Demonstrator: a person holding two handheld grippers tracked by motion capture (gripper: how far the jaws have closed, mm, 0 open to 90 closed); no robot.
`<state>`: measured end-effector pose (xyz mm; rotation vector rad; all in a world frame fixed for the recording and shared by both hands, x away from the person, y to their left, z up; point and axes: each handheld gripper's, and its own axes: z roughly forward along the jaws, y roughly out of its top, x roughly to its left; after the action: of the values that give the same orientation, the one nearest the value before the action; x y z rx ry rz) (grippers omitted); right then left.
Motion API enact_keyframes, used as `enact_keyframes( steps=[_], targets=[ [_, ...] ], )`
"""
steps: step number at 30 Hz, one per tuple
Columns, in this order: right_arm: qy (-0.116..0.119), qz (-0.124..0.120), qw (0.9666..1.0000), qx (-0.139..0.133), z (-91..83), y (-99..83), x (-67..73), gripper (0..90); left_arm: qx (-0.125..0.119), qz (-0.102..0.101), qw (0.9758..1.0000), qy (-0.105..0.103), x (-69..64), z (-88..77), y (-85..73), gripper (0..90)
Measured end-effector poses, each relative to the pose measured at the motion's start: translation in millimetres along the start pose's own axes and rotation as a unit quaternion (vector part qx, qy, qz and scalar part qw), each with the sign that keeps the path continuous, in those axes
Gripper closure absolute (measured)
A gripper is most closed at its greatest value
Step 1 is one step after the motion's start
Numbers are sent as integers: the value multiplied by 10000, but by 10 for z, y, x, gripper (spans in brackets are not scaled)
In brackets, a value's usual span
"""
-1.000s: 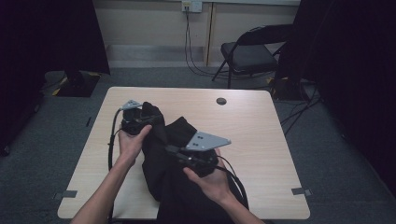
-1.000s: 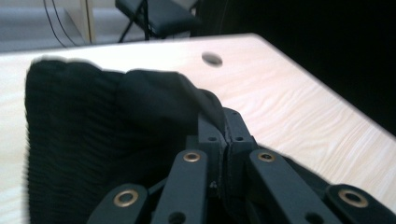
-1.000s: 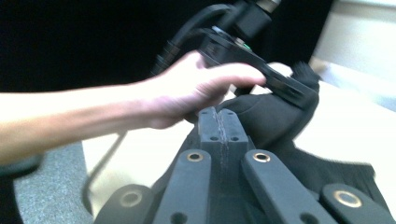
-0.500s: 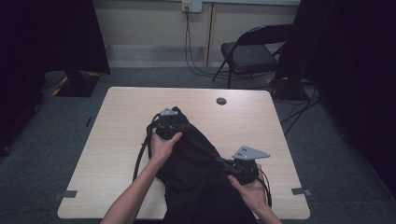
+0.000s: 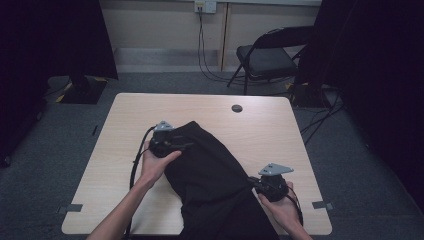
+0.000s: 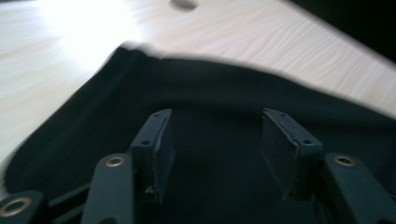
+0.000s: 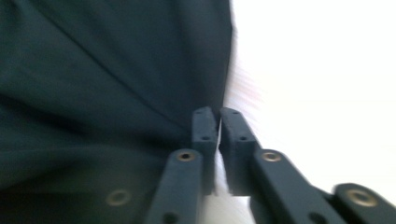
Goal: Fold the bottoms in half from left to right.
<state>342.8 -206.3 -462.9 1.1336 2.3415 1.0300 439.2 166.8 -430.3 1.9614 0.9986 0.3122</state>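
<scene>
A black garment [image 5: 210,175] lies spread on the light wooden table [image 5: 280,130], running from the middle over the front edge. My left gripper [image 5: 184,145] rests at its far left corner, held from below by a hand. Its jaws have just been opening: they stand wide apart [image 6: 217,116] above the cloth [image 6: 224,84] with nothing pinched. My right gripper [image 5: 251,181] sits at the garment's right edge. Its jaws [image 7: 217,112] have just parted to a thin slit, and the cloth's edge [image 7: 93,70] runs up to the tip of the left pad.
A round cable hole [image 5: 237,108] is in the table's far side. A folding chair [image 5: 267,57] and trailing wall cables stand behind the table. Dark curtains hang on both sides. Bare tabletop lies left of the garment and to its far right.
The right gripper has swung out to the right and down, drawing the garment wider. The left gripper went right, then back left, and its jaws have come apart.
</scene>
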Motion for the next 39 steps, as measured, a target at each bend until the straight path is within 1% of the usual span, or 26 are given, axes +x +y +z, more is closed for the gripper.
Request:
enact_keyframes(
  steps=[1,2,3,4,6,8,10,11,12,13,15,16,19,20,21,23,24,25,27,30,31,33,35,36,37,39],
  targets=[
    [-75,-1,9999,80,-23,-27,-35,796,0,55,10000,43,4,-51,-78,445],
    [-191,-30,9997,131,-48,-53,-64,757,-67,-74,9999,-40,15,-89,-164,446],
    [-323,4,9994,120,-77,-69,-81,712,8,-128,9999,-61,12,-112,-237,446],
    [-405,78,9991,67,-103,-69,-89,686,37,-70,9999,-93,-11,-128,-303,448],
    [-426,0,9990,-148,-152,-29,-40,658,214,63,9995,-201,-87,-138,-408,482],
    [-267,-90,9989,-375,-173,37,86,645,373,242,9979,-461,-204,-139,-490,520],
    [64,-233,9983,-523,-134,106,252,655,565,381,9954,-666,-352,-115,-576,536],
    [295,-371,9974,-549,-81,141,371,664,611,414,9947,-717,-394,-98,-608,544],
    [388,-468,9967,-532,-37,161,444,665,683,448,9938,-749,-438,-66,-656,544],
    [500,-588,9960,-453,29,186,535,666,792,413,9933,-739,-470,-18,-701,535],
    [728,-766,9938,-338,170,216,683,664,963,385,9930,-565,-515,79,-757,457],
    [823,-861,9925,-267,236,225,742,661,925,441,9932,-552,-522,109,-767,444],
    [999,-1046,9895,-39,414,237,867,629,858,646,9940,-231,-541,172,-742,482],
    [1021,-1067,9890,36,474,235,882,626,837,799,9933,-79,-547,197,-733,504],
    [1038,-1053,9890,106,528,233,888,620,848,964,9917,-25,-535,220,-715,513],
    [960,-1117,9887,263,644,237,908,614,865,911,9921,18,-468,275,-657,522],
    [994,-1013,9897,175,689,246,908,620,831,907,9924,37,-417,305,-633,527],
    [1037,-904,9904,166,740,278,904,620,832,989,9915,111,-364,337,-598,539],
    [1011,-852,9911,148,848,369,923,619,830,931,9921,115,-238,406,-523,567],
    [892,-891,9920,57,1045,527,957,618,539,741,9951,379,-44,521,-462,584],
    [896,-856,9923,44,1144,612,944,611,488,698,9956,387,-12,545,-449,585],
    [842,-804,9931,132,1215,703,920,580,442,603,9962,443,59,588,-411,585],
    [630,-927,9935,204,1205,802,895,519,455,597,9961,462,107,615,-379,592],
    [738,-844,9936,96,1160,817,871,516,464,620,9961,430,134,628,-362,592],
    [976,-640,9931,-68,1053,825,834,511,441,639,9962,398,150,634,-361,592],
    [1119,-665,9913,-194,880,789,820,511,299,587,9971,383,196,643,-379,593]
  ],
)
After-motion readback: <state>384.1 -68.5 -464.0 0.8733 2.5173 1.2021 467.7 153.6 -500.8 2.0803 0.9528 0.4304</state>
